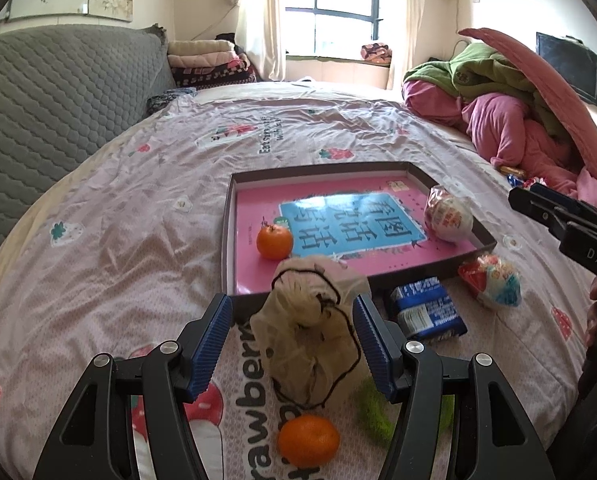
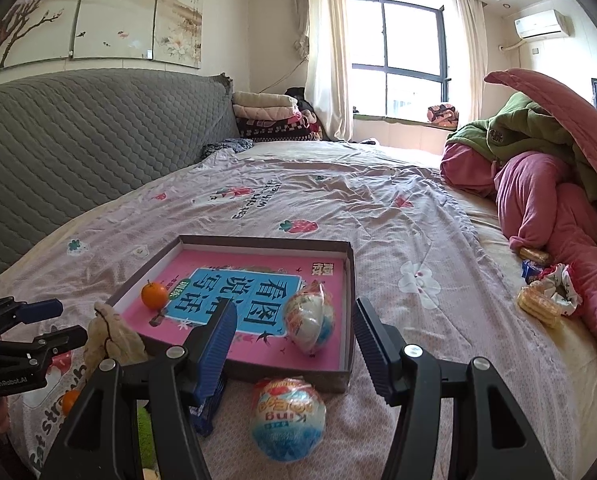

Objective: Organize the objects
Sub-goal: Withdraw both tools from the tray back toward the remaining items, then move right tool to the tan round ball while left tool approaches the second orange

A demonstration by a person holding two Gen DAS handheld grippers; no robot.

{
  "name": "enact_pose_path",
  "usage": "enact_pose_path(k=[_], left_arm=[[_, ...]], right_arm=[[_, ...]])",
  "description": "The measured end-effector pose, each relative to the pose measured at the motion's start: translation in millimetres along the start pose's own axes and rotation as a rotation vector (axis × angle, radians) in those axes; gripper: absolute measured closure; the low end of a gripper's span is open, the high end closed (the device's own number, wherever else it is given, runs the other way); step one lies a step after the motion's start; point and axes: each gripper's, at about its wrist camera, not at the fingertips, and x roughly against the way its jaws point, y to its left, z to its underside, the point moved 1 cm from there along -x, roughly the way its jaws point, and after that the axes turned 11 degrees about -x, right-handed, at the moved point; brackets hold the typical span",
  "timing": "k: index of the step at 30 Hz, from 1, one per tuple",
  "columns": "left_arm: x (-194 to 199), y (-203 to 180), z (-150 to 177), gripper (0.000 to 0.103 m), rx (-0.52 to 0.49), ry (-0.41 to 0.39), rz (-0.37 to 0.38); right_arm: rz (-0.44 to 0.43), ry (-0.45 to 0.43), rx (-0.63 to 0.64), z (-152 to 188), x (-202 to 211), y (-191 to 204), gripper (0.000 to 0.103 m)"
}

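Lying between left gripper (image 1: 294,344) fingers: pouch (image 1: 314,336)

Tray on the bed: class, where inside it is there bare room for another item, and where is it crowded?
Inside the tray, free room lies along the far wall, beyond the orange and wrapped egg. Crowded: the near rim, with pouch, blue packet, second egg.

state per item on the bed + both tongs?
Tray: holds one orange and one wrapped ball.
Mesh pouch: on the bed, between the open left tongs, not gripped.
Second orange: outside tray.
Second wrapped ball: outside tray, before the open, empty right tongs.
Blue packet: outside tray.
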Motion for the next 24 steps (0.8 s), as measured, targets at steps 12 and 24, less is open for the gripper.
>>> enact_pose_path(k=[12,24], left_arm=[[10,1,19,0.039,0.001,0.031,-0.015],[15,1,42,0.039,0.004,0.068,-0.027]], right_arm=[[-0.021,0.017,0.020,23,19,9,0.043],[-0.037,0.064,0.042,53,34,22,0.043]])
